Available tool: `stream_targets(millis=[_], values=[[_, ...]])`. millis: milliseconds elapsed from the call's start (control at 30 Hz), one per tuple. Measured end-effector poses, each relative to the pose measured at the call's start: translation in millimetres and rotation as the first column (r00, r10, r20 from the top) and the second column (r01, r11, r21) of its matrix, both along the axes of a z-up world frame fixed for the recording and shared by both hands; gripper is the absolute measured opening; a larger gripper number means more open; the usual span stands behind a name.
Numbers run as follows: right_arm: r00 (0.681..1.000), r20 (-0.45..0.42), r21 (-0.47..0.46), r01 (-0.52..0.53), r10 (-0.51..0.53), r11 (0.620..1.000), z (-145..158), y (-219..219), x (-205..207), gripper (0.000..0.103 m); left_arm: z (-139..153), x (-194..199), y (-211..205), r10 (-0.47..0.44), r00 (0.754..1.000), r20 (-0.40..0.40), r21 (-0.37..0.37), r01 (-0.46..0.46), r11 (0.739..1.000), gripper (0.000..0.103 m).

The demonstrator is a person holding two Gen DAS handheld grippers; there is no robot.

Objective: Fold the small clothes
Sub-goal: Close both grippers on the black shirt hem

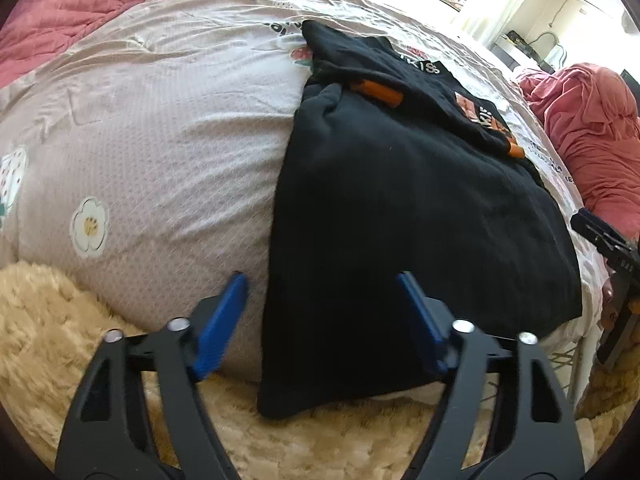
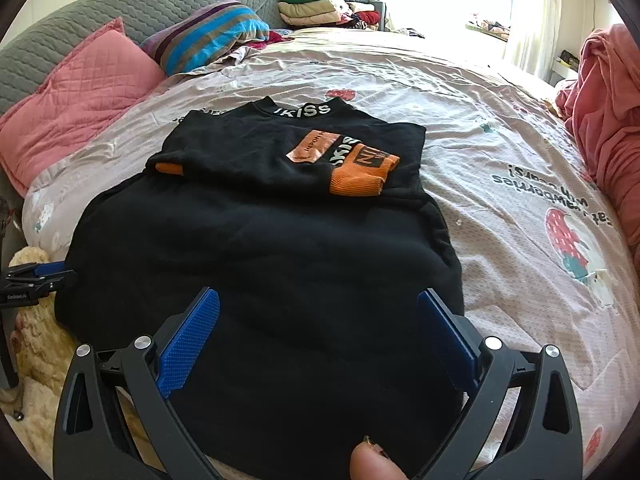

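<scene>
Black sweatshirt [image 2: 260, 264] flat on bedspread [image 1: 160, 128], left gripper [image 1: 322, 280] and right gripper [image 2: 318, 300] both parted, holding nothing

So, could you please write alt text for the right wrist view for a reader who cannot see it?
A black sweater with orange cuffs folded over it lies on a strawberry-print bedspread. The open right gripper hovers over its near hem; pillows and stacked clothes sit behind.
</scene>
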State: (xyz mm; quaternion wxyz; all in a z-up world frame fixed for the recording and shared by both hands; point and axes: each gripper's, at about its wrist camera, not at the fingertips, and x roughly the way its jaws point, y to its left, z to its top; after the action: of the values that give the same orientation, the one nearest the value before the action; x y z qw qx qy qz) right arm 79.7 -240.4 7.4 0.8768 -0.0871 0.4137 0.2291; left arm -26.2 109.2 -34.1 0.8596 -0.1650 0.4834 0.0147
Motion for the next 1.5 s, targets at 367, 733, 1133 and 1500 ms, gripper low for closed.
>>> stream_targets(millis=[367, 733, 1133, 1500], values=[[0.999, -0.04, -0.036, -0.004, 0.003, 0.999, -1.8, -27.1, -16.9, 0.098, -5.2, -12.4, 6.5, 0.0, 1.0, -0.003, -0.092, -0.001, 0.996, 0.039], [0.987, -0.16, -0.018, -0.014, 0.011, 1.0, -15.5, -66.1, -36.7, 0.097, -5.6, -14.2, -5.2, -0.016, 1.0, -0.007, -0.094, 0.015, 0.995, 0.037], [0.96, -0.278, 0.034, 0.009, 0.001, 0.999, -43.2, -96.6, -42.3, 0.055, -7.4, -17.3, 0.3, 0.009, 0.999, -0.04, -0.08, -0.012, 0.997, 0.041], [0.986, -0.143, 0.094, -0.07, 0.083, 0.993, -23.8, -93.1, -47.4, 0.008, -9.7, -21.8, 5.1, 0.021, 0.998, -0.059, -0.085, -0.026, 0.996, 0.043]])
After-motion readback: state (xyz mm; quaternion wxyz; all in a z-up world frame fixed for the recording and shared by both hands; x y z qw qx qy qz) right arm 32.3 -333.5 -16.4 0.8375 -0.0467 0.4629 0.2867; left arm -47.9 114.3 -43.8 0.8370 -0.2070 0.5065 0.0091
